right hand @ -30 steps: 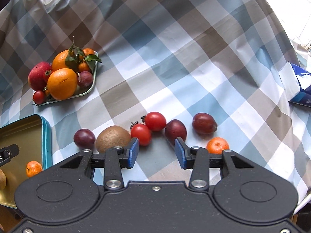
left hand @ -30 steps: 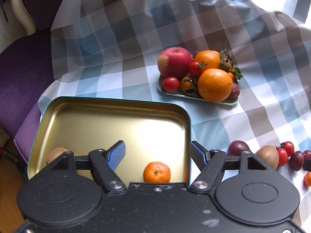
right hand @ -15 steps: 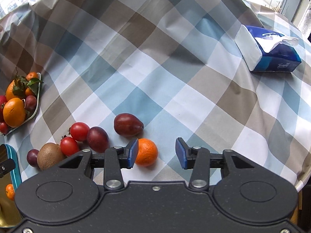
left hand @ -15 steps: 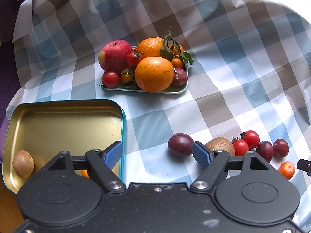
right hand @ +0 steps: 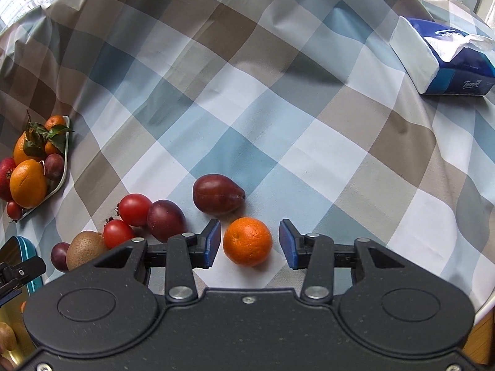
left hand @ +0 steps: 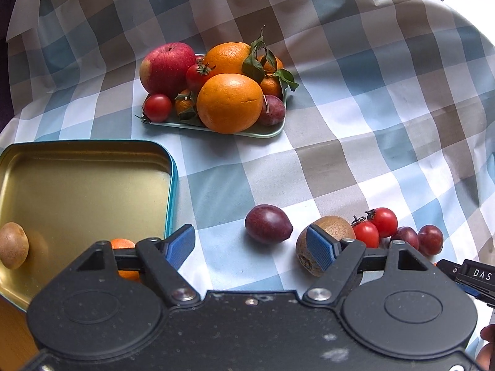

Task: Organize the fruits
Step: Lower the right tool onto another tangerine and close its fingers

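Left tool (left hand: 250, 249) is pointing steeply down, jaws standing wide apart and gripping nothing. Right tool (right hand: 250, 243) is tilting down too, pads apart, not pressing anything.

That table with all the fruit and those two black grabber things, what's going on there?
A person is sorting loose fruit into a gold tin with two handheld grippers. The right gripper has its fingers open around a small mandarin on the checked cloth, not yet squeezing it. The left gripper hangs open near a dark plum and a kiwi. The tin holds a kiwi and a mandarin.
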The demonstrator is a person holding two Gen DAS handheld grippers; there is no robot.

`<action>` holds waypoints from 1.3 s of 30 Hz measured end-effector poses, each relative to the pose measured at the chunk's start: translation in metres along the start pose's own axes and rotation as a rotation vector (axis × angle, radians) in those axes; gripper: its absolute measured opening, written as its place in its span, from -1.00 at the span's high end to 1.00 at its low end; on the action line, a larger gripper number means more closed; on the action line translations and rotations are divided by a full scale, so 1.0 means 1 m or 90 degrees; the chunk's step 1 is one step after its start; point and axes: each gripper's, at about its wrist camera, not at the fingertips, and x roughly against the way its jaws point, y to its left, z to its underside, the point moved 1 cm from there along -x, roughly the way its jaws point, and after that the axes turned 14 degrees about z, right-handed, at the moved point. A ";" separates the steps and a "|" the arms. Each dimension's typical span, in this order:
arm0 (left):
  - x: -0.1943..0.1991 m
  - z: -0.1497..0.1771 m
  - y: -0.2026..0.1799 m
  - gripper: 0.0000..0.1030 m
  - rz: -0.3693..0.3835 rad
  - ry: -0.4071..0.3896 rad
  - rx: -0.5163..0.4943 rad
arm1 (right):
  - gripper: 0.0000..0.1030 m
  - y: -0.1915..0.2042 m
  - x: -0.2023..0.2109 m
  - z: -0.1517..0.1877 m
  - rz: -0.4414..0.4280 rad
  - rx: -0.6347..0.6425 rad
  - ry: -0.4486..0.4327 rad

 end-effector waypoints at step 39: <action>-0.041 0.007 -0.058 -0.60 0.068 0.039 -0.051 | -0.61 -0.046 -0.045 -0.004 -0.273 -0.121 0.091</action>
